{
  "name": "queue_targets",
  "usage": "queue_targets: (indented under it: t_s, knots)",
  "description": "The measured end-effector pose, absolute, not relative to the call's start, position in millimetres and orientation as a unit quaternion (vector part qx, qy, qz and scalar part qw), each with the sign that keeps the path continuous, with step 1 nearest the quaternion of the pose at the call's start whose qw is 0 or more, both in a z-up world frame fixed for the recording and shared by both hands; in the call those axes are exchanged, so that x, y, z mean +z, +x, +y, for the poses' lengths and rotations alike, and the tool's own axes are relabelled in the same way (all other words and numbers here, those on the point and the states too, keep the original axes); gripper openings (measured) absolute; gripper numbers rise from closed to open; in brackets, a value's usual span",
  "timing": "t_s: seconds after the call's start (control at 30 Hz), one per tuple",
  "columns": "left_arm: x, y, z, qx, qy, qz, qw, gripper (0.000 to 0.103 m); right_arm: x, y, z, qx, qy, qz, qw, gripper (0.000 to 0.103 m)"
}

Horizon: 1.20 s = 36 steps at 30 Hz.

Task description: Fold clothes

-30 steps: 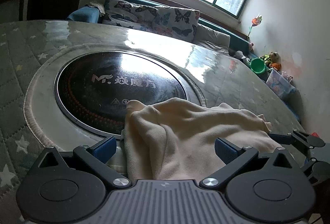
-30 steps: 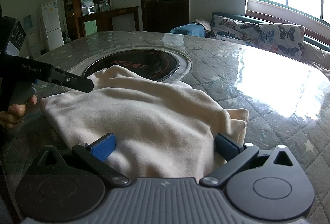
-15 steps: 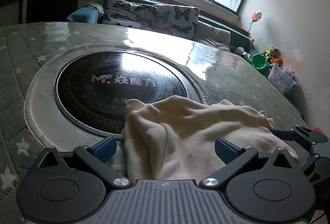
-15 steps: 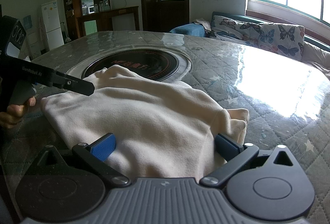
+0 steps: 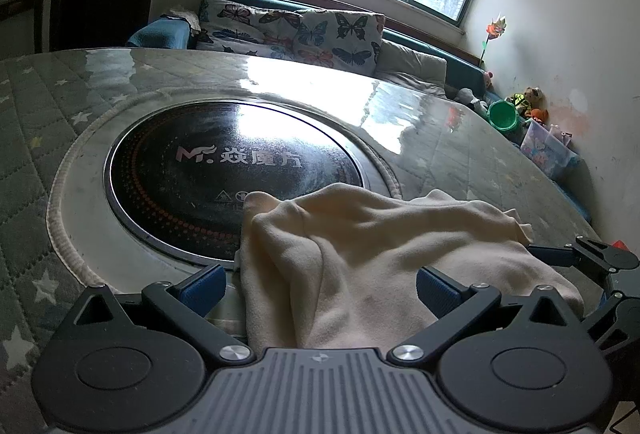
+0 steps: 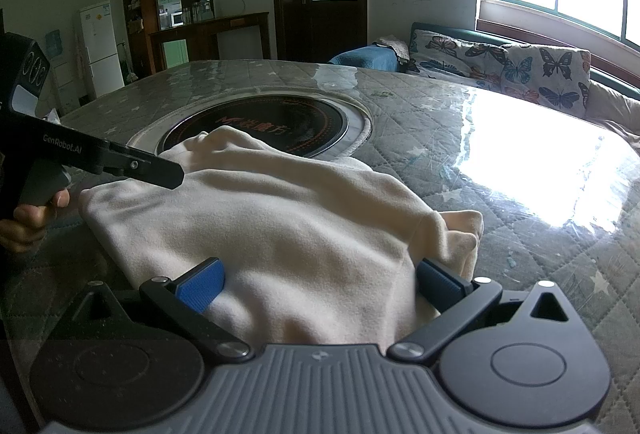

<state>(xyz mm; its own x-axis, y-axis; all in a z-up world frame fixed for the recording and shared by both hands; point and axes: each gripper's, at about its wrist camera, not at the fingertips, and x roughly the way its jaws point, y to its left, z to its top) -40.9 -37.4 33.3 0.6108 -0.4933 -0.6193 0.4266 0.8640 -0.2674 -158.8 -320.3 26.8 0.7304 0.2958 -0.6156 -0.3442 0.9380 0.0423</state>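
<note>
Cream fleece garment lies rumpled on the quilted table, overlapping the round black hotplate, between both grippers' spread fingers.

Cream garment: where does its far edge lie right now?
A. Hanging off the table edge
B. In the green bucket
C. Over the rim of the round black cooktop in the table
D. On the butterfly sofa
C: the cream garment laps onto the near rim of the black cooktop.
</note>
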Motion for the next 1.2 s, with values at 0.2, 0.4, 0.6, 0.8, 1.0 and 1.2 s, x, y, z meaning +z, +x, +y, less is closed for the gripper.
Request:
queue_targets:
  t_s: [0.2,0.4,0.6,0.8,1.0,1.2]
  knots:
    - [33.1,-41.6,-38.4,-0.256,-0.042,0.358,0.897,0.103,26.6,-158.8,-320.4,0.172,-0.037,0.324,0.929,0.103]
    - [32.7,-42.3,-37.8,-0.257,-0.040,0.358,0.897,0.103,26.6,-158.8,-320.4,0.172,-0.037,0.324,0.929,0.103]
    - [32.9,-42.2,-38.0,-0.257,-0.037,0.358,0.897,0.103,26.6,-158.8,-320.4,0.172,-0.037,0.324,0.929,0.103]
    - [33.0,-42.4,-38.6,-0.257,-0.035,0.358,0.897,0.103,26.6,-158.8,-320.5,0.172,-0.037,0.324,0.929,0.103]
    - [33.4,-42.1,-39.1,-0.256,-0.036,0.359,0.897,0.103,26.6,-158.9,-320.6,0.172,-0.037,0.324,0.929,0.103]
    - [34.0,-41.5,-39.0,-0.256,-0.036,0.359,0.897,0.103,26.6,-158.9,-320.6,0.172,-0.037,0.324,0.929,0.103]
